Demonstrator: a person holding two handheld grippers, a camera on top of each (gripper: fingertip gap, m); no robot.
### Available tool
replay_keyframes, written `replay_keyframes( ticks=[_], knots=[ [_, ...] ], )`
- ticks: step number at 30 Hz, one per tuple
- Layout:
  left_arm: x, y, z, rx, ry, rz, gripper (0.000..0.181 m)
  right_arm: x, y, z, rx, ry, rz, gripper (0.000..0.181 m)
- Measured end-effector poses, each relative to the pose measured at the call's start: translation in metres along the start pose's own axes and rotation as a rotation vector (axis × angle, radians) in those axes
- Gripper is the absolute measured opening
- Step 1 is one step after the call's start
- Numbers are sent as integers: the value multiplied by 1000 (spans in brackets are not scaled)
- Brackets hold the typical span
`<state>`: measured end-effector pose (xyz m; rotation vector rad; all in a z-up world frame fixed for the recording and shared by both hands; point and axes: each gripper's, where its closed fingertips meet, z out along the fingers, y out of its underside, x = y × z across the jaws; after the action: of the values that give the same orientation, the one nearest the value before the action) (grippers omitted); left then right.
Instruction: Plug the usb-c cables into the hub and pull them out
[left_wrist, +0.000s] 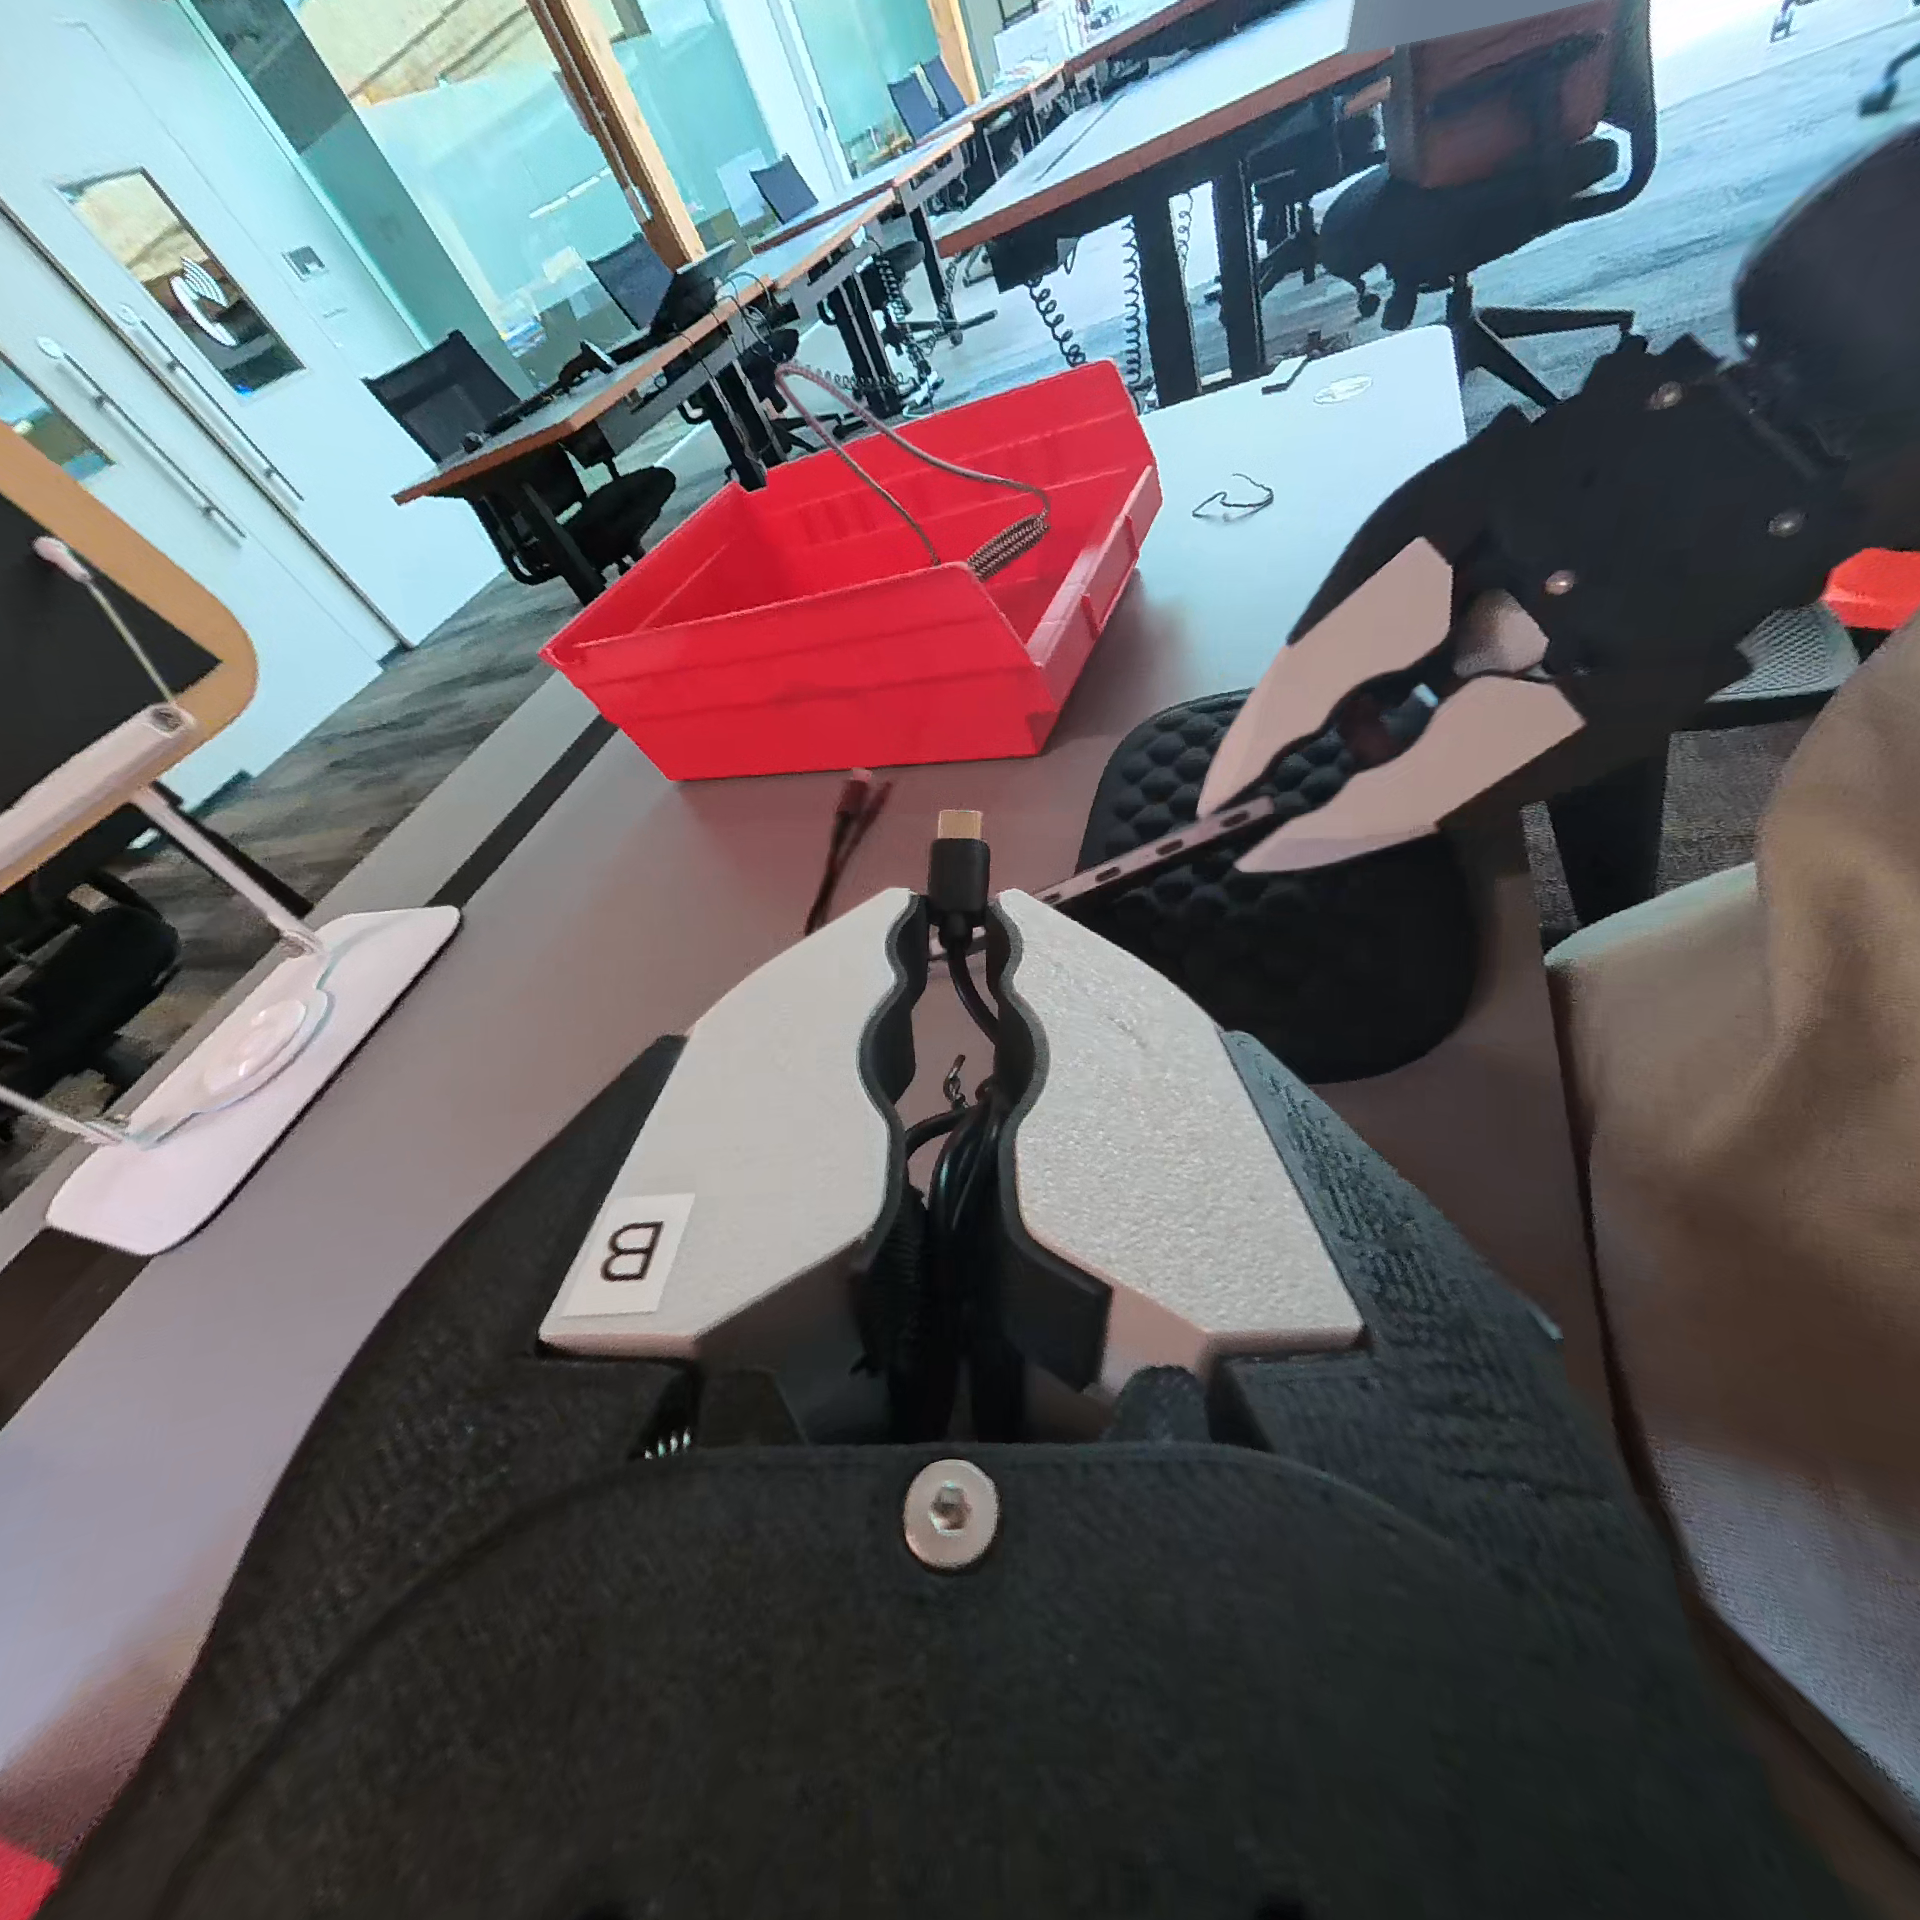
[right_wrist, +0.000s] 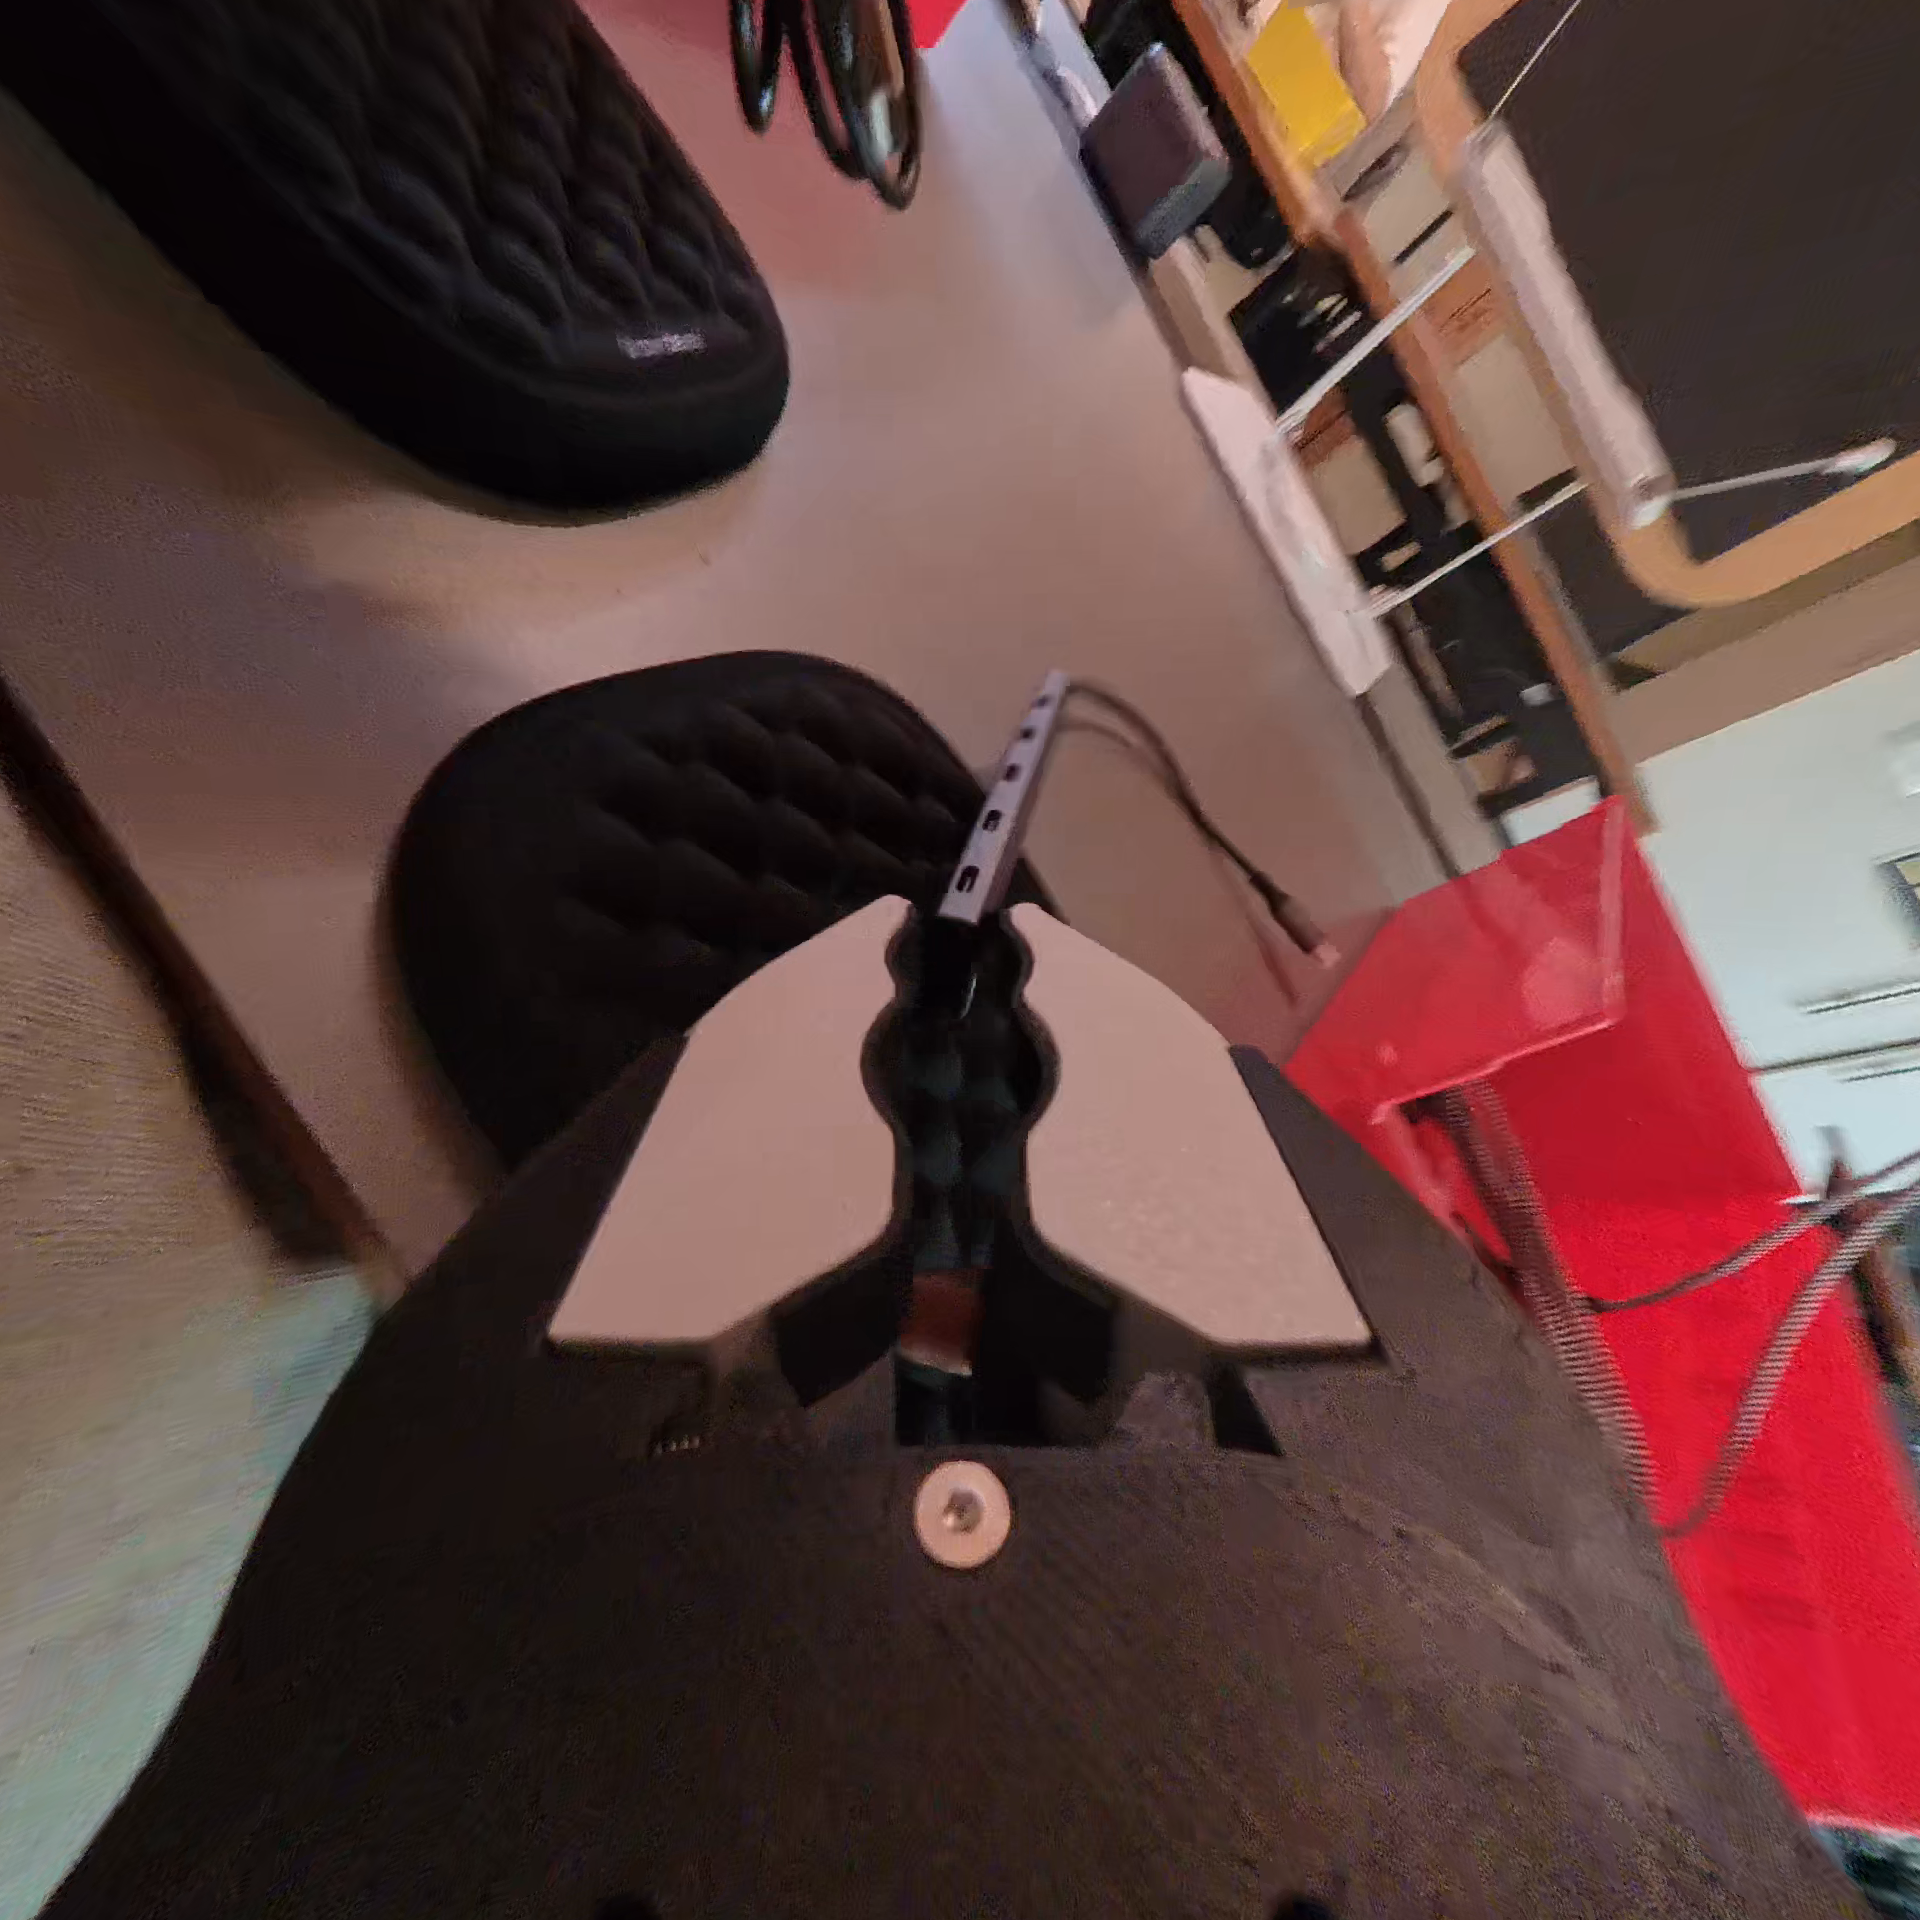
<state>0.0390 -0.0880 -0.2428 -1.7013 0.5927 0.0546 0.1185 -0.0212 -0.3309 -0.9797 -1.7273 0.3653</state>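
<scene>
My left gripper (left_wrist: 958, 902) is shut on a black USB-C cable (left_wrist: 960, 862). Its metal plug sticks out past the fingertips and points forward, a little above the table. My right gripper (right_wrist: 961, 912) is shut on one end of the slim grey hub (right_wrist: 1000, 808). The hub's row of ports faces up and left, above a black quilted pad (right_wrist: 665, 831). In the left wrist view the right gripper (left_wrist: 1236, 836) holds the hub (left_wrist: 1153, 847) to the right of the plug, with a gap between plug and hub. A red cable (left_wrist: 852, 821) lies on the table ahead.
A red plastic bin (left_wrist: 873, 623) with a braided cable in it stands ahead on the grey table (left_wrist: 623, 935). A monitor stand base (left_wrist: 260, 1060) is at the left. A second black pad (right_wrist: 395, 239) and coiled black cables (right_wrist: 831, 83) lie farther off. A beige sleeve (left_wrist: 1766, 1143) is at the right. The grippers' ends are close to 15 cm from one another.
</scene>
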Motion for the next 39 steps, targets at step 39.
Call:
replay_keyframes(
  ticks=[39],
  knots=[
    [13,9,52,-148,78,-327,8,52,-83,21,161,407,-908,9]
  ],
)
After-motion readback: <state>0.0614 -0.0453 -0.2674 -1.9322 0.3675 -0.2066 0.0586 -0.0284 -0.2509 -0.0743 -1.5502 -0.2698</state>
